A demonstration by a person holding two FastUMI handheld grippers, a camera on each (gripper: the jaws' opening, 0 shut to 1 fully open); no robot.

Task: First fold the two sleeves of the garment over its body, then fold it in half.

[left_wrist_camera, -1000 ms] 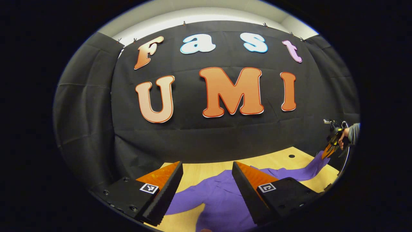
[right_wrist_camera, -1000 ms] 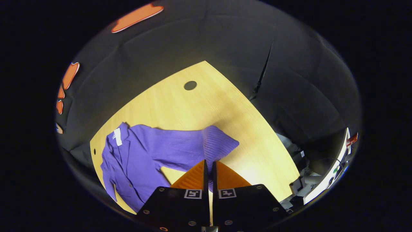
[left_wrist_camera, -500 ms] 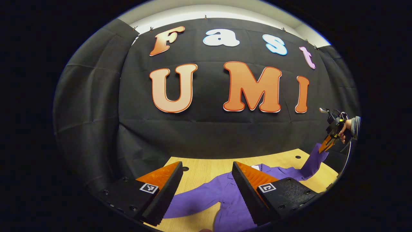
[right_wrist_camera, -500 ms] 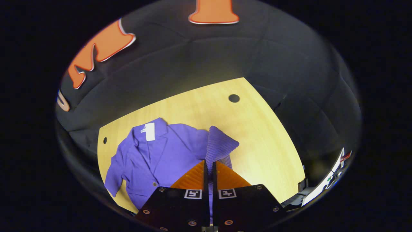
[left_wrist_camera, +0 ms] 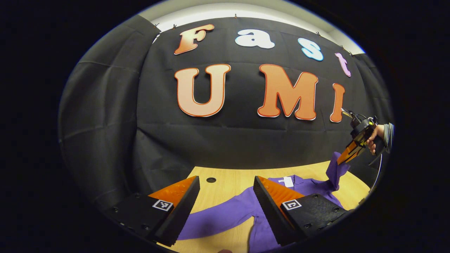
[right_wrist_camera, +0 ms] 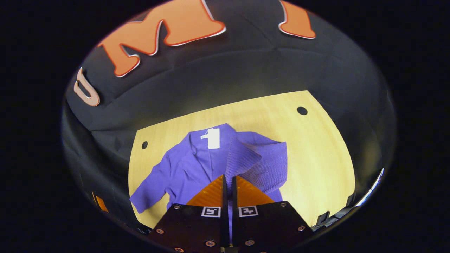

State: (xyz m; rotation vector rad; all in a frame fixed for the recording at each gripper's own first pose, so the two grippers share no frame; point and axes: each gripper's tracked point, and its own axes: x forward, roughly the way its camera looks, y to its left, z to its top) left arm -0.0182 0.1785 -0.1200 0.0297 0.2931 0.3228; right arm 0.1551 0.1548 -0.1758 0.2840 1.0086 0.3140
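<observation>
Sleeve lifted over one purple ribbed-knit garment lying on the pale wooden table.

I count two grippers, two sleeves and one white neck label. My right gripper is clenched on the ribbed cuff of the right sleeve, raised above the garment's body; the cloth between the fingers is mostly hidden. My left gripper hangs spread wide, grasping nothing, above the flat left sleeve, whose cuff its finger hides. The garment's hem is cut off.
</observation>
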